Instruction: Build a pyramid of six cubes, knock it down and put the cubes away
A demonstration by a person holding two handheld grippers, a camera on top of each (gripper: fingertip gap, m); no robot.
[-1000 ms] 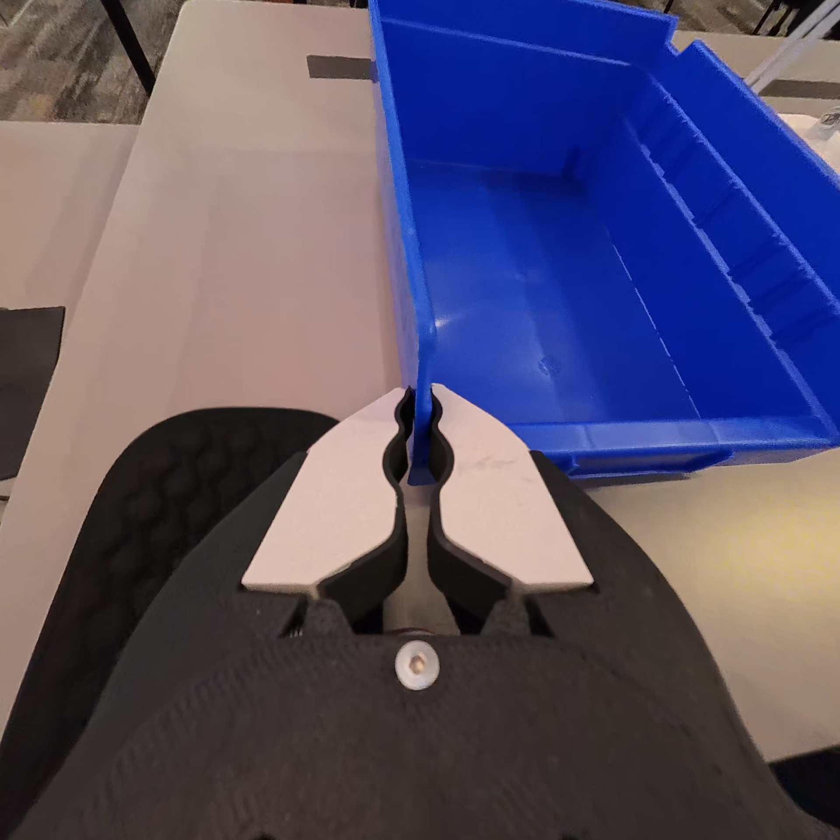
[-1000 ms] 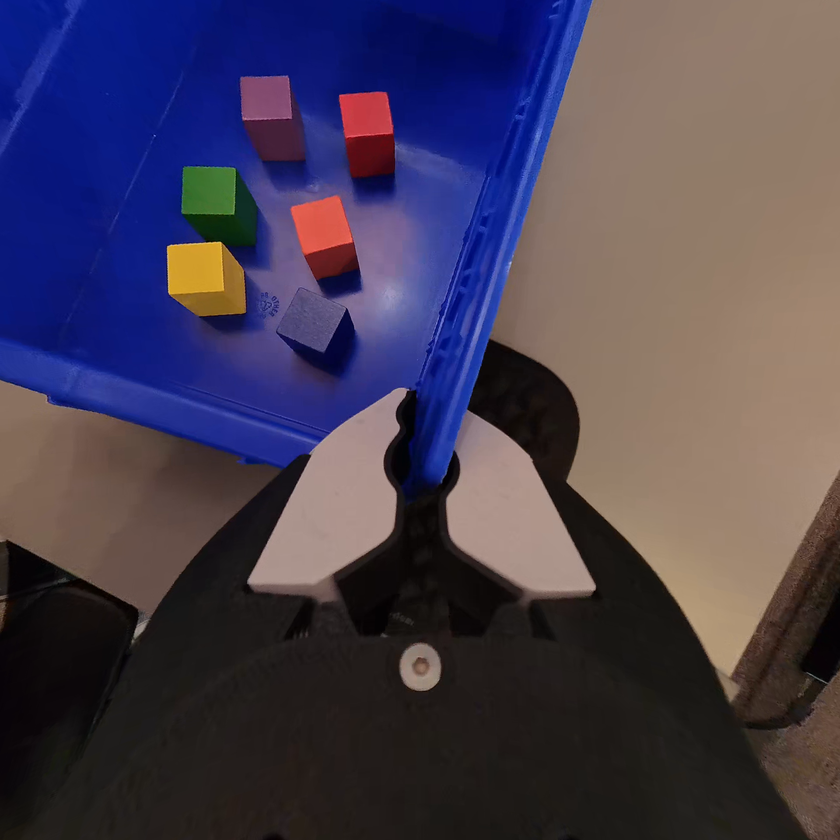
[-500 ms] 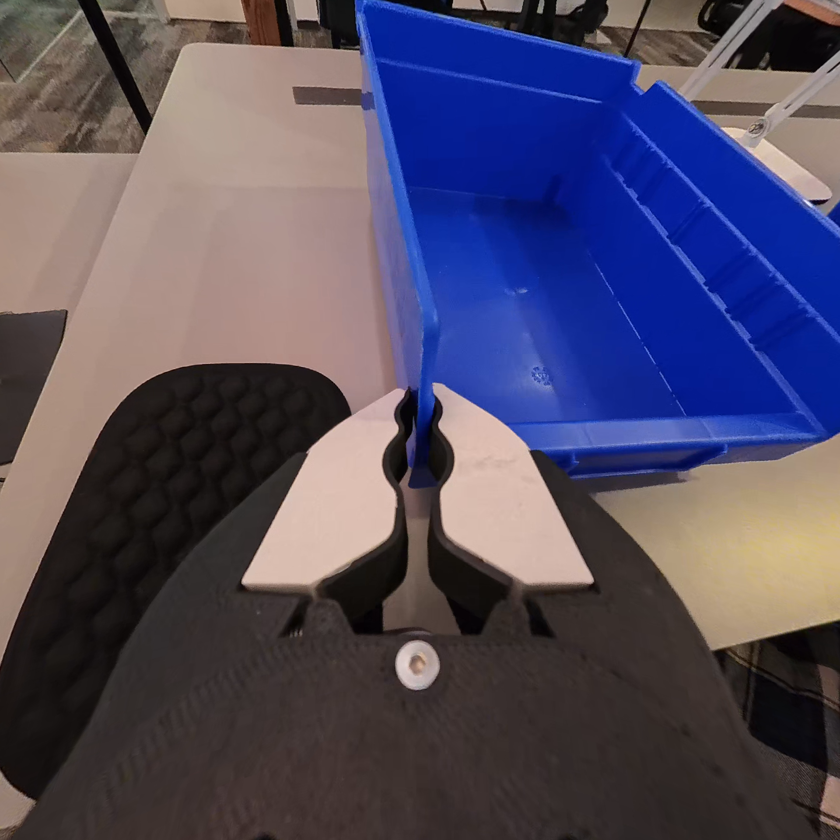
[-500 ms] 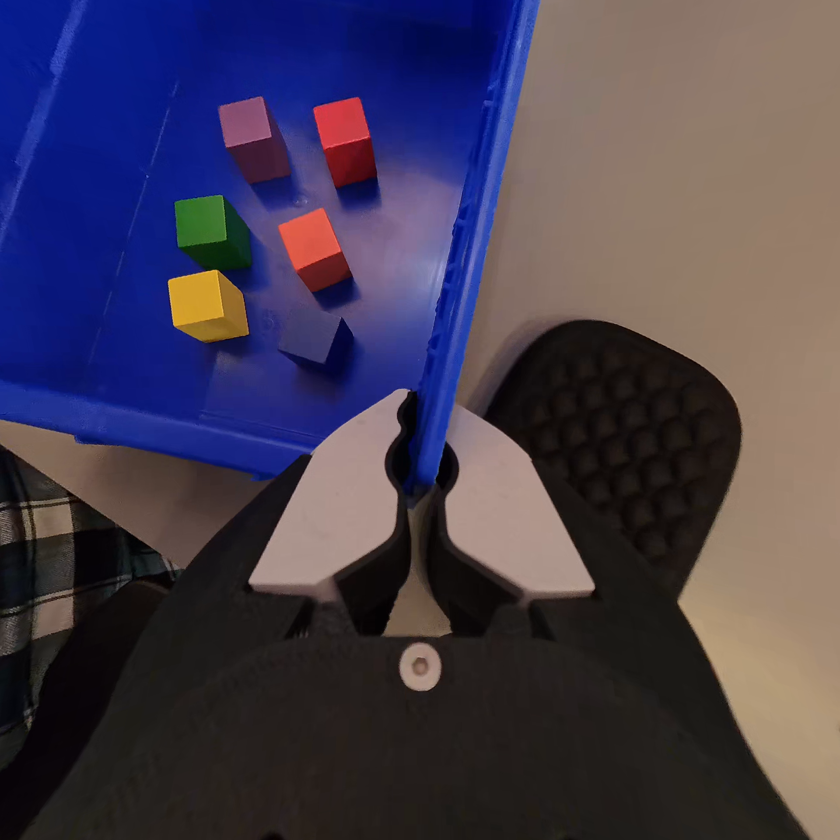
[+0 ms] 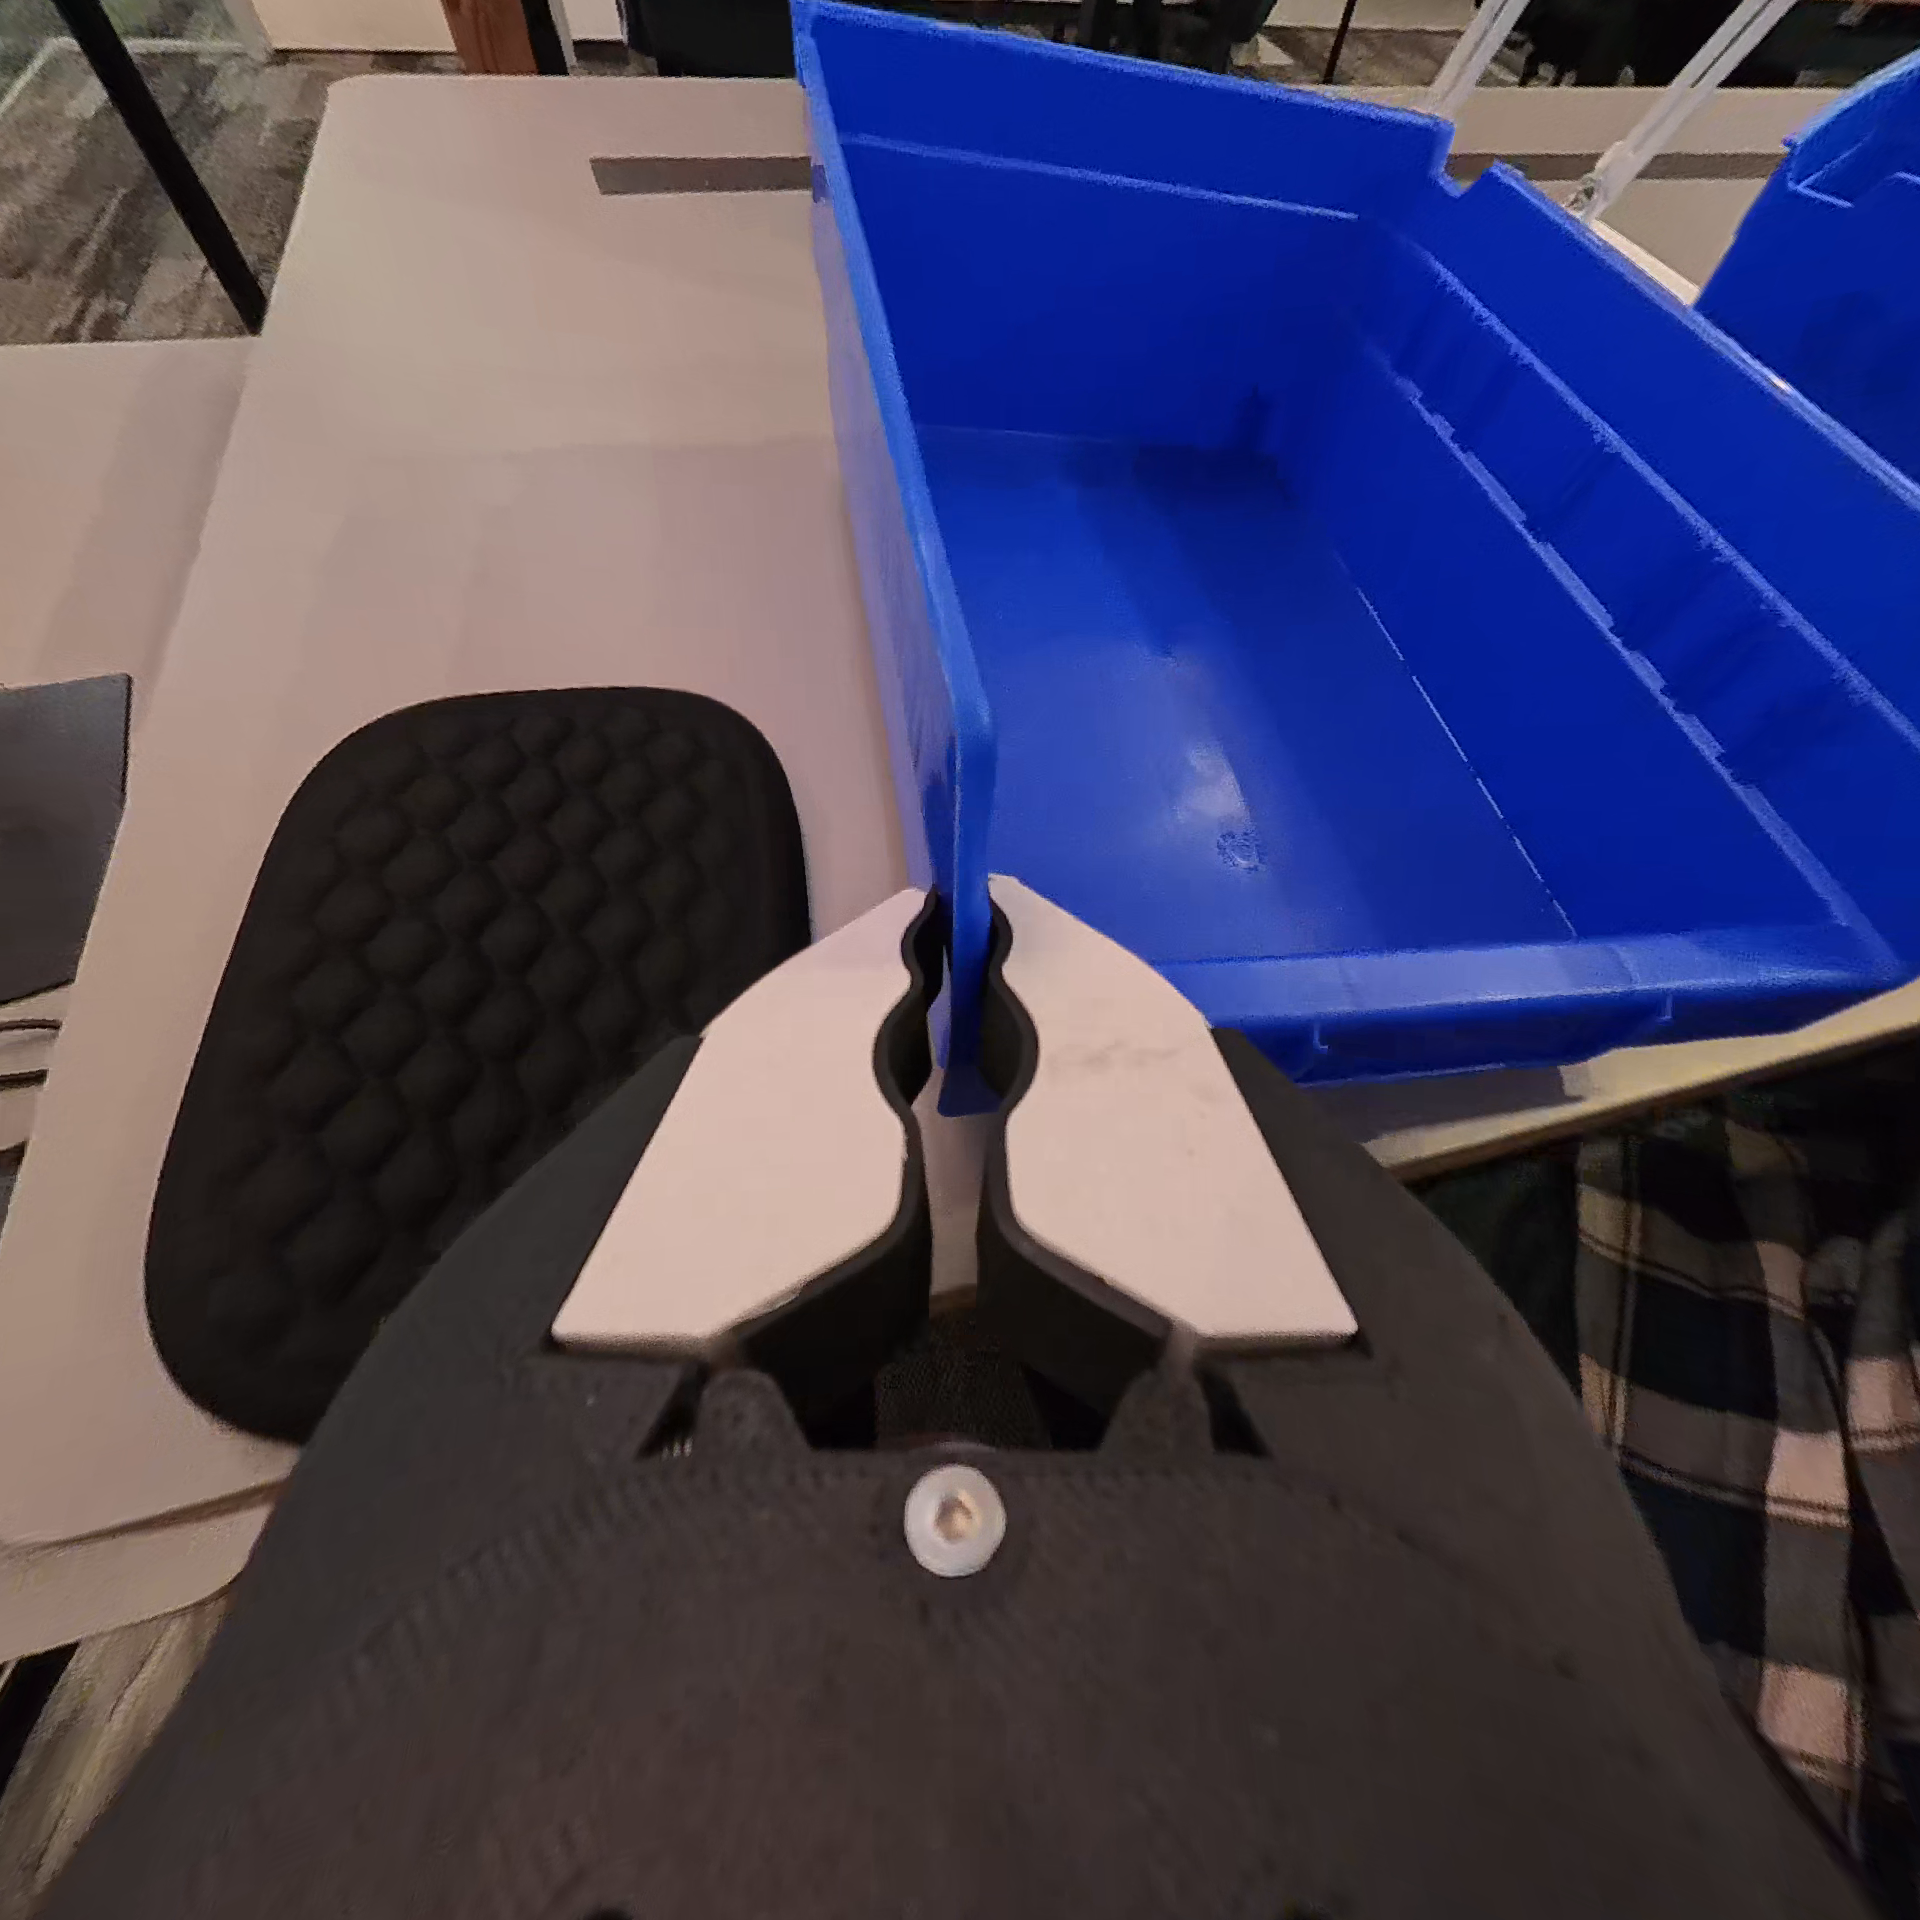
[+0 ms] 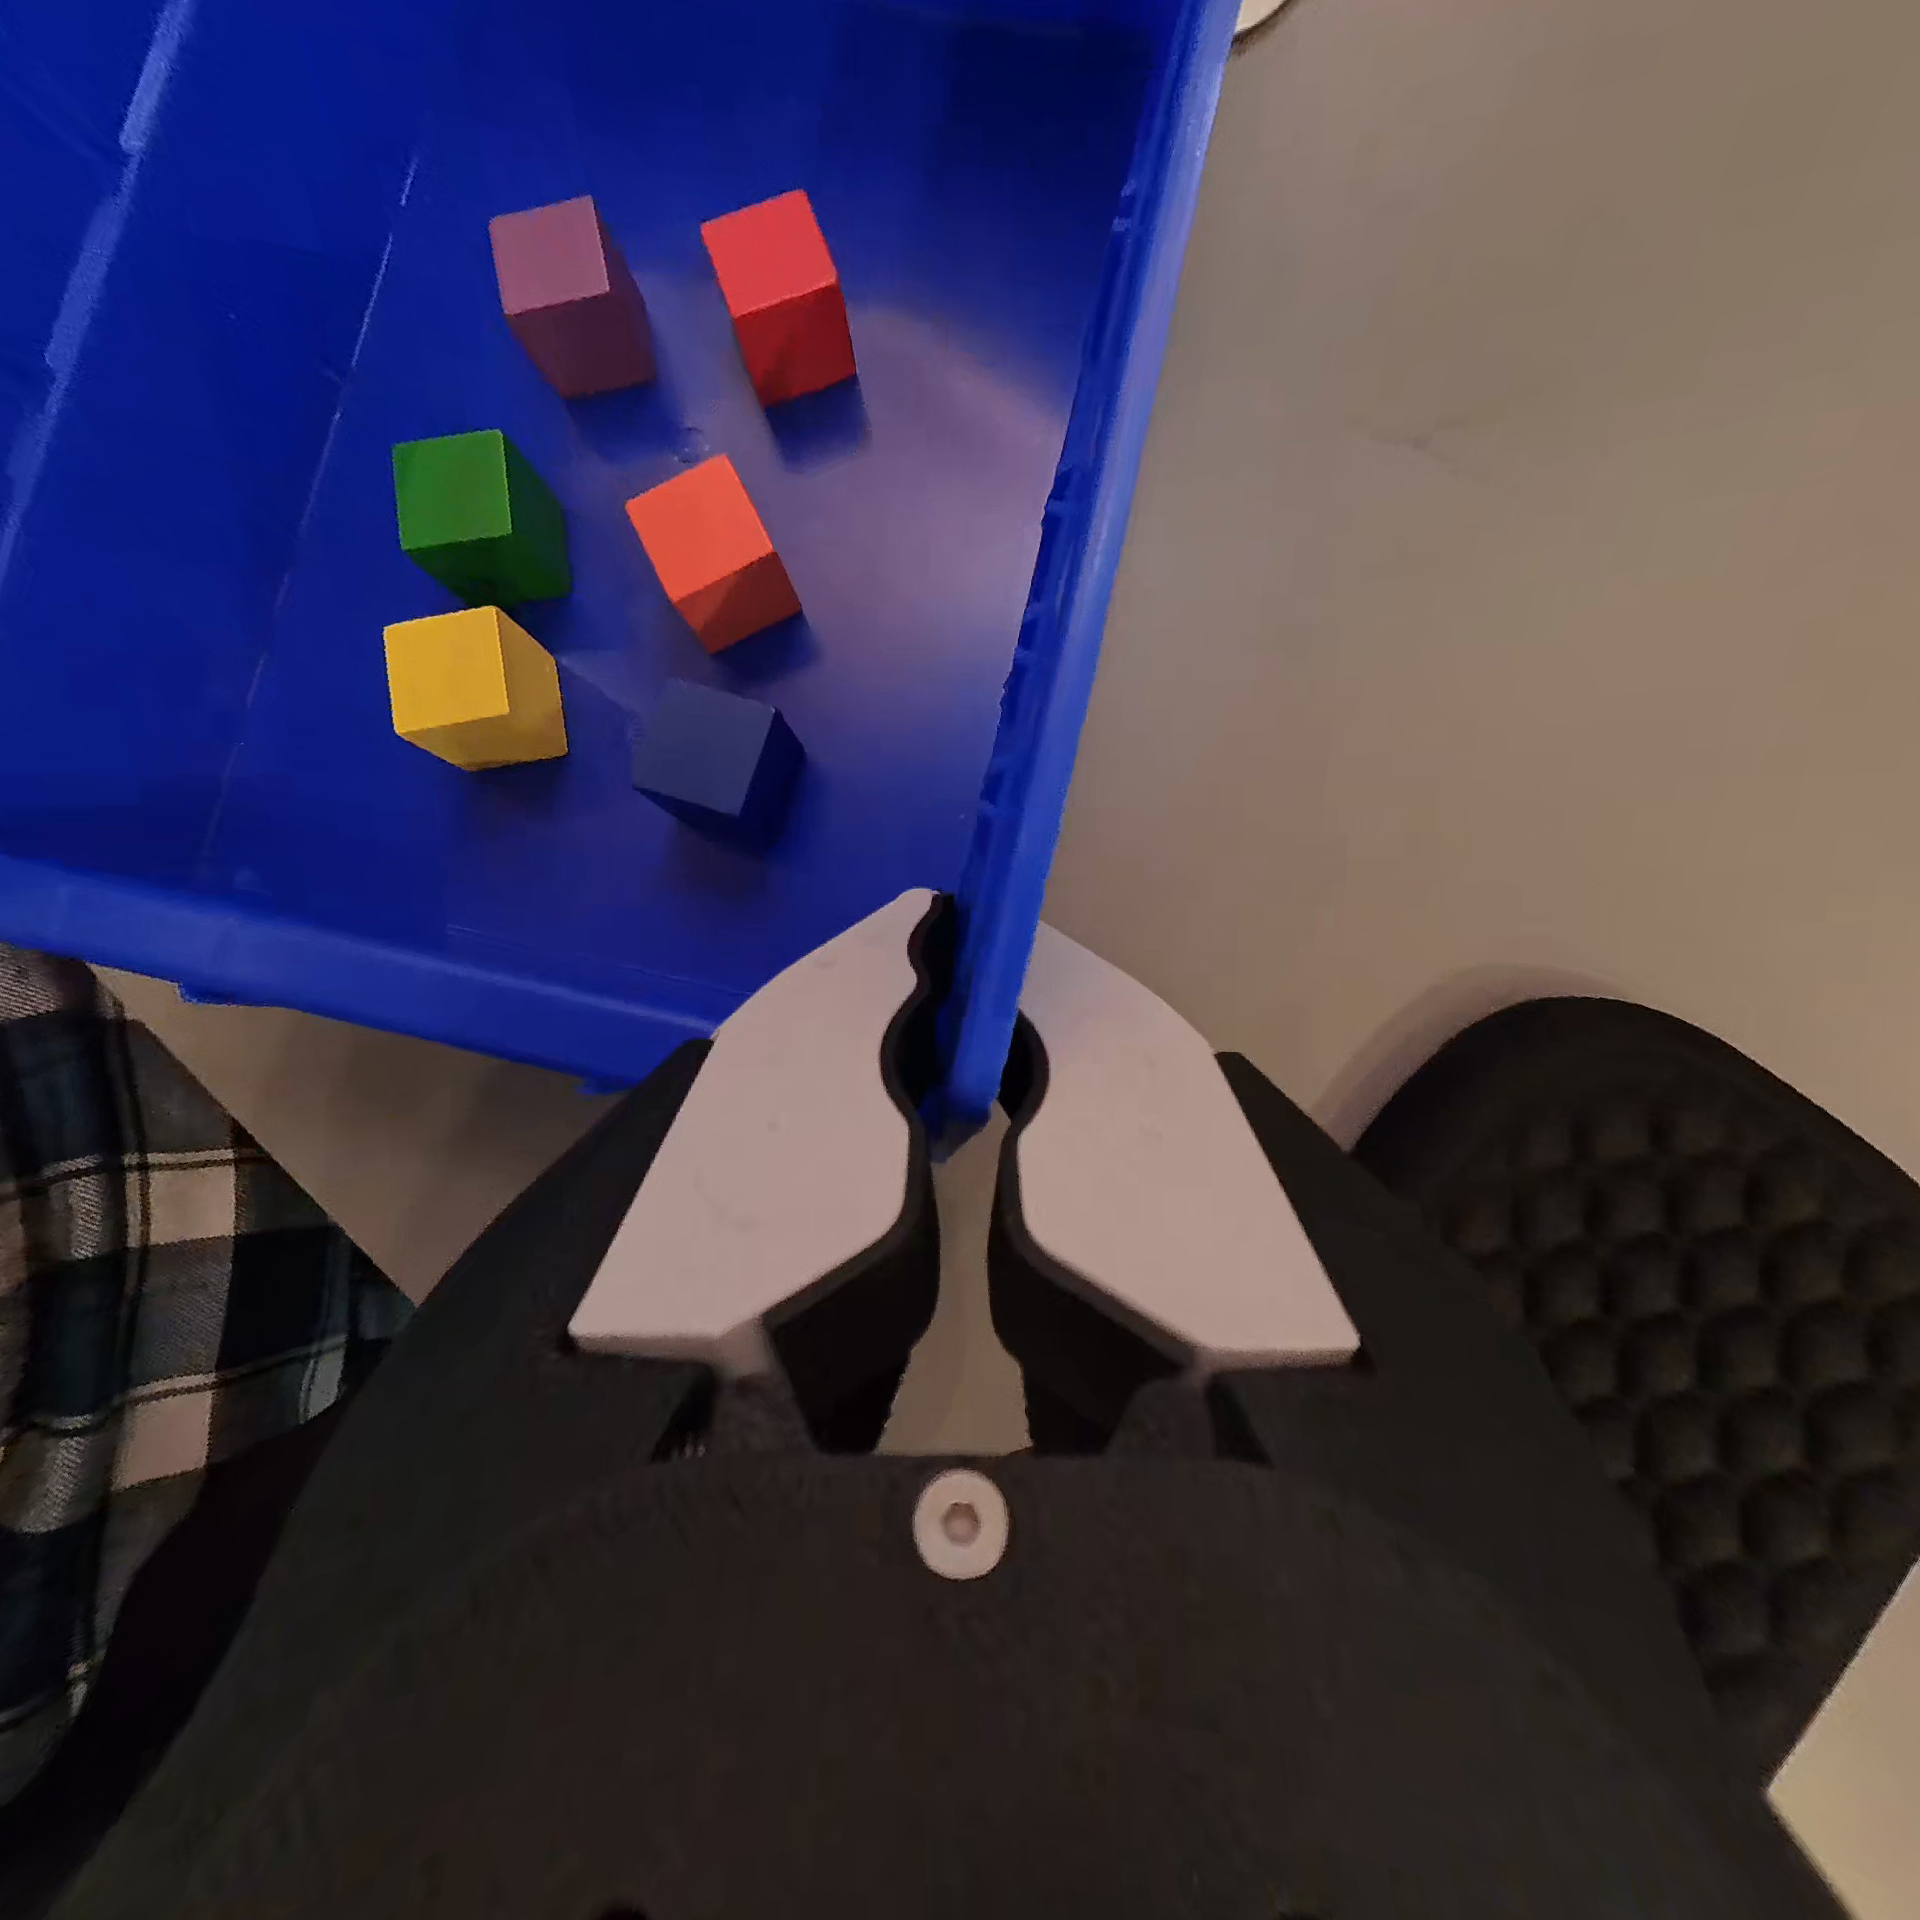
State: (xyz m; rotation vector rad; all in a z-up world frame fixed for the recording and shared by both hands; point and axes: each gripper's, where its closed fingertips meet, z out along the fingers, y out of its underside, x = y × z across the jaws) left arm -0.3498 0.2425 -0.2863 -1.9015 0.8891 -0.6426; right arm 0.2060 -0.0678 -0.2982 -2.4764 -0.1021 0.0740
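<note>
Currently I have both tools clamped on blue bins. My left gripper (image 5: pixel 961 925) is closed on the near end of the left side wall of an empty blue bin (image 5: pixel 1351 436); its grey fingers (image 5: pixel 790 1101) sandwich the thin plastic rim. That bin sits at the near edge of a pale table (image 5: pixel 520 416), its front lip close to the drop-off. Left of it, a wide bare stretch of tabletop gives room. A black pad (image 5: pixel 468 987) with a quilted, honeycomb-like surface lies just beside my left finger. A dark tape strip (image 5: pixel 696 175) marks the far tabletop. A second blue container (image 5: pixel 1829 312) shows at the right border.

My right gripper (image 6: pixel 971 935) is closed on the right side wall of the cube bin (image 6: pixel 1101 520), pads on either side of the ribbed rim. Six matte, sharp-edged cubes rest loose on the glossy floor, none stacked: purple cube (image 6: pixel 566 291), red cube (image 6: pixel 779 291), green cube (image 6: pixel 473 509), orange cube (image 6: pixel 712 551), yellow cube (image 6: pixel 468 686), dark blue cube (image 6: pixel 712 753). Green and yellow nearly touch; the rest stand apart. Right of this wall, bare table (image 6: pixel 1507 416) lies open. Plaid fabric (image 6: pixel 125 1299) shows below the bin's front lip.
</note>
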